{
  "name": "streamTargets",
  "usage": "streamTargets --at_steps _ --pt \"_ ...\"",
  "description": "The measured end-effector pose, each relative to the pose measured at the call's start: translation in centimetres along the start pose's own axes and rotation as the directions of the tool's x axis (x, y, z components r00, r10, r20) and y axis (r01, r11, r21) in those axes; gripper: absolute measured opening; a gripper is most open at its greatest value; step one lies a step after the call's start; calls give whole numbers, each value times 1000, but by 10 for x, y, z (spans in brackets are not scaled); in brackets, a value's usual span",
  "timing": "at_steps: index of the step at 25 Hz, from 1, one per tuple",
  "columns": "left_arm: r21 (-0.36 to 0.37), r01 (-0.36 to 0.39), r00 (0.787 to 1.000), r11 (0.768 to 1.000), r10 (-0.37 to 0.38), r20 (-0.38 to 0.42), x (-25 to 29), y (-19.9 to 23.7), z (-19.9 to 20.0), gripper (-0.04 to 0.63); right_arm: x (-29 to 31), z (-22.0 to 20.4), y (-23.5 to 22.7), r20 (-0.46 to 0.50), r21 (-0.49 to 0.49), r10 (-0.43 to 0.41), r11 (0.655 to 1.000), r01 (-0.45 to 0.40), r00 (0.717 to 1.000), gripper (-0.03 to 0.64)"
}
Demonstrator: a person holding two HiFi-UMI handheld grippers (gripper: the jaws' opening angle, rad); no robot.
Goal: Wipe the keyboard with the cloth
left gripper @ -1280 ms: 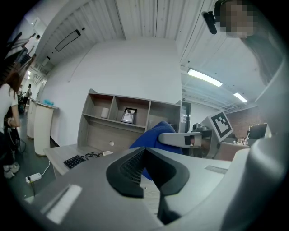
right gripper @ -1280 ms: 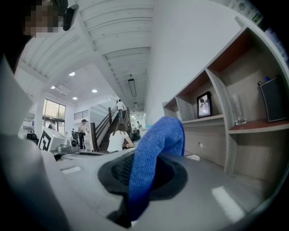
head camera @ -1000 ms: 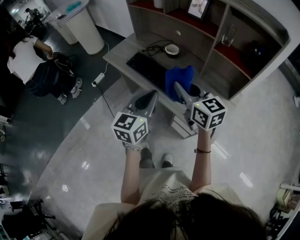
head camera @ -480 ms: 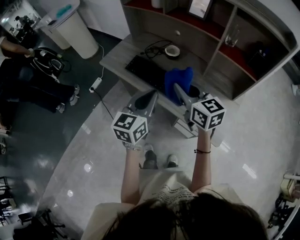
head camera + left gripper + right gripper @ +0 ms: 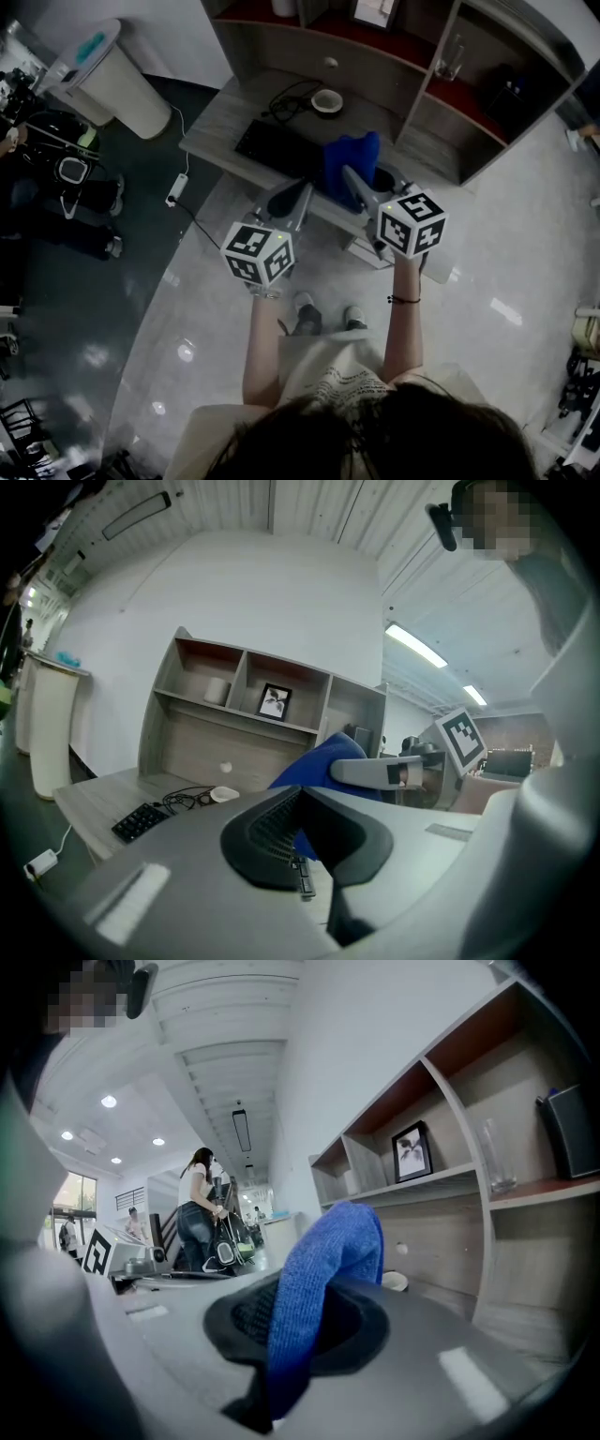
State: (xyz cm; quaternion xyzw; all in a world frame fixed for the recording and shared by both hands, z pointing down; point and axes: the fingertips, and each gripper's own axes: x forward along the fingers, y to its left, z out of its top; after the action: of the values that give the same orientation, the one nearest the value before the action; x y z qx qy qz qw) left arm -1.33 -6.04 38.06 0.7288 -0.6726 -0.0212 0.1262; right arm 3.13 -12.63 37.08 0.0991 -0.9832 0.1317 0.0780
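Well, the cloth [image 5: 323, 1265]: blue, nubby microfibre weave, folded into a soft hump. It is pinched by the right gripper [image 5: 357, 182], jaws closed on it. One end stands up past the tips, the other hangs below the pads [image 5: 246, 1314]. It is held in the air, clear of the desk [image 5: 220, 117]; from the head view it overlaps the desk just right of the keyboard [image 5: 272, 148].

Keyboard: black, flat, rectangular, lying slantwise on pale grey wood grain. Gripper pads are dark ribbed rubber, bodies smooth grey plastic. A white cube [image 5: 260, 253] with black square markers tops each.

Around:
- A small round white bowl [image 5: 326, 100] sits behind the keyboard, with a tangle of black cable [image 5: 286, 97] beside it.
- The hutch [image 5: 419, 89] has open compartments with reddish shelf tops. They hold a framed picture [image 5: 411, 1152], a tall clear glass [image 5: 494, 1155] and a dark box [image 5: 572, 1133].
- A white bin [image 5: 112, 67] stands left of the desk, and a white power strip [image 5: 175, 188] lies on the glossy floor [image 5: 187, 309].
- A person [image 5: 197, 1213] stands by a black bag [image 5: 223, 1241] far back in the right gripper view.
- The cloth hides the desk surface right of the keyboard from the head view.

Pose: left gripper [image 5: 298, 832] has its jaws closed together with nothing between them. It is held up left of the right one, apart from it, pointing toward the desk front. Both forearms [image 5: 262, 347] are raised, roughly parallel, elbows bent. A dark band [image 5: 404, 301] circles the right wrist.
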Motion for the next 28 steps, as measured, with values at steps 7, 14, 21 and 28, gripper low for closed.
streamTargets --at_steps 7,14,21,28 --pt "2 58 998 998 -58 -20 -1 18 -1 3 14 -4 4 4 14 -56 998 56 998 60" --pt "7 125 991 992 -125 -42 -6 29 -3 3 21 -9 7 14 35 -129 991 129 991 60" --pt "8 167 984 986 -166 -61 -2 34 -9 3 23 -17 6 8 39 -165 986 165 986 60" --pt "6 206 975 979 -205 -81 20 31 -7 3 31 -9 -10 6 43 -177 983 176 984 60"
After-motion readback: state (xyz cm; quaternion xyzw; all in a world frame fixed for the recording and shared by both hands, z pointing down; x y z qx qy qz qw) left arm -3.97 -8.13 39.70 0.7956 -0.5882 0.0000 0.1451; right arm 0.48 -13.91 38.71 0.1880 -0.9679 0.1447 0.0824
